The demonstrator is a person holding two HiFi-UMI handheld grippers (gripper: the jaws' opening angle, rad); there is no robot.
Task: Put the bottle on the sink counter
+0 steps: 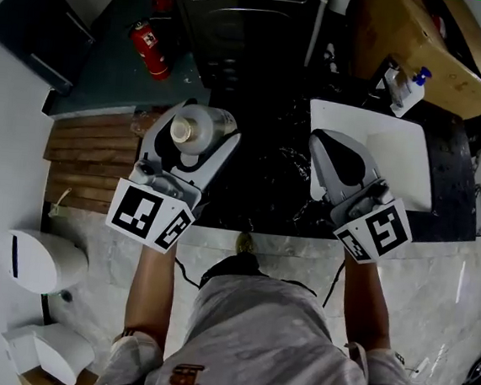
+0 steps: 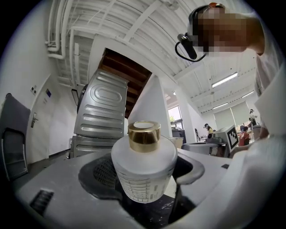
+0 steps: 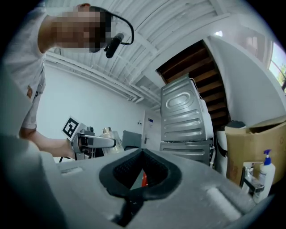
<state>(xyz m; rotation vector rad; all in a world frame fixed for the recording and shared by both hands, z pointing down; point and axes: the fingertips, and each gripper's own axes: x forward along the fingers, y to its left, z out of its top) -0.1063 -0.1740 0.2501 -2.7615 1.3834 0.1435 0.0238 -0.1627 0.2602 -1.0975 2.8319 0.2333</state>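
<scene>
The bottle (image 2: 143, 172), a frosted white one with a gold cap (image 2: 144, 135), stands upright in the air, clamped around its lower body by the left gripper (image 1: 205, 142). Its shoulder and cap rise free above the jaws. In the head view it hangs about over the left end of the black counter (image 1: 267, 177). How high it is above the stone I cannot tell. The main risk, as I judge it, is placement: this end is close to the counter's edge, with wooden boards (image 1: 92, 152) below to the left. A base set half over the edge would tip off once the jaws let go. A second risk is the hold itself. The body looks smooth and rounded and the weight sits above the grip, so a quick swing or a tilted descent could let it pivot or slide. Letting go before the base is flat would leave it rocking. The right gripper (image 3: 142, 154) is clenched on nothing and hovers over the counter at the near left corner of the white sink (image 1: 408, 161). Moving the bottle that way risks a knock against it or a landing on the sink's rim. The spray bottle (image 1: 407, 89) behind the sink is well apart and should not matter.
</scene>
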